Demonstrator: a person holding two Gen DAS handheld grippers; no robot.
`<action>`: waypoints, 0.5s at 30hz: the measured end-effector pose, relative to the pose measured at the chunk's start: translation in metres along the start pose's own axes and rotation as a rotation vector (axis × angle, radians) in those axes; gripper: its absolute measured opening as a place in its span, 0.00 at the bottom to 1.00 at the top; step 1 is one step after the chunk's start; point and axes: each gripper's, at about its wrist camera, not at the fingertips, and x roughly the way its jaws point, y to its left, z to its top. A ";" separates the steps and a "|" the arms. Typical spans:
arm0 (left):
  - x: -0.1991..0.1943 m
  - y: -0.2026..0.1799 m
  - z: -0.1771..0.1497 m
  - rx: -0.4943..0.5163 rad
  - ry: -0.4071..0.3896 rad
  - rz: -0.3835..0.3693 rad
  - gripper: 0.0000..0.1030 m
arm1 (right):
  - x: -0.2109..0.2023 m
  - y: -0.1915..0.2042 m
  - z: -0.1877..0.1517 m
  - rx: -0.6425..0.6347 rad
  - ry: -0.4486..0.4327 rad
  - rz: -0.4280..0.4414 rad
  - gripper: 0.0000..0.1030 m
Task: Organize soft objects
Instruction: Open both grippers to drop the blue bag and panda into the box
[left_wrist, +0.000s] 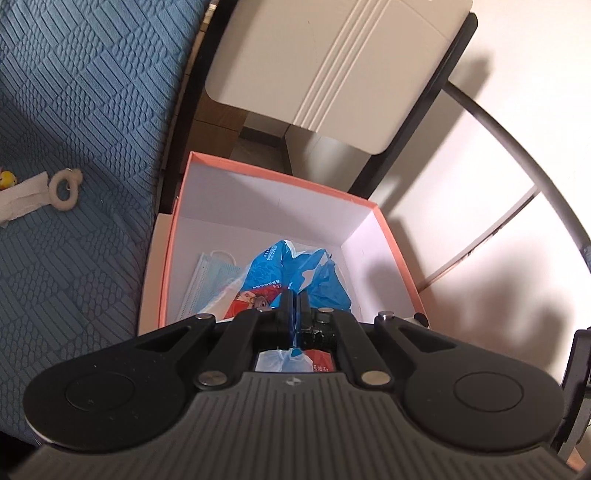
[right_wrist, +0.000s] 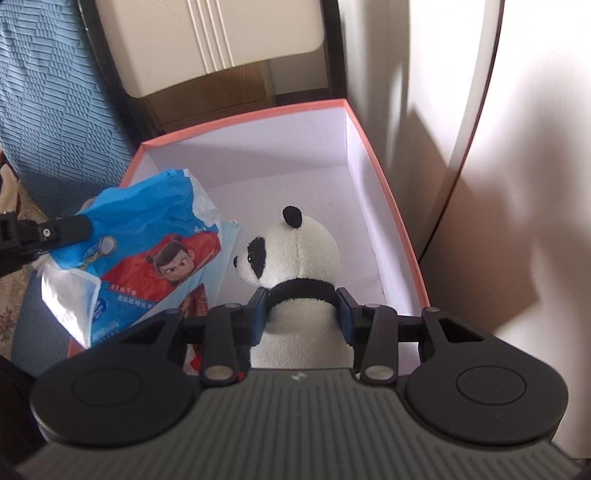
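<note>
A pink-rimmed white box (left_wrist: 397, 240) sits on the floor beside the bed; it also shows in the right wrist view (right_wrist: 391, 206). My left gripper (left_wrist: 294, 299) is shut on a blue printed plastic bag (left_wrist: 295, 271) and holds it over the box's left side; the bag (right_wrist: 147, 240) and the left gripper's fingers (right_wrist: 70, 227) show in the right wrist view. A light blue face mask (left_wrist: 207, 284) lies in the box under the bag. My right gripper (right_wrist: 304, 314) is shut on a plush panda (right_wrist: 295, 251), gripping its neck, over the box's middle.
A blue quilted bedspread (left_wrist: 74, 147) lies on the left, with a cream ring toy (left_wrist: 65, 190) and white cloth (left_wrist: 22, 195) on it. A white chair with dark frame (left_wrist: 332, 66) stands behind the box. A white wall and curved panel (right_wrist: 498, 147) are on the right.
</note>
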 end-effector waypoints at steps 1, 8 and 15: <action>0.004 -0.001 -0.002 0.004 0.006 0.000 0.01 | 0.003 -0.002 0.000 0.004 0.006 0.000 0.41; 0.019 -0.003 -0.003 0.022 0.044 0.005 0.02 | 0.015 -0.004 0.003 0.011 0.022 0.013 0.43; 0.006 -0.007 0.005 0.078 0.020 0.012 0.06 | 0.005 -0.006 0.010 0.019 -0.002 0.008 0.50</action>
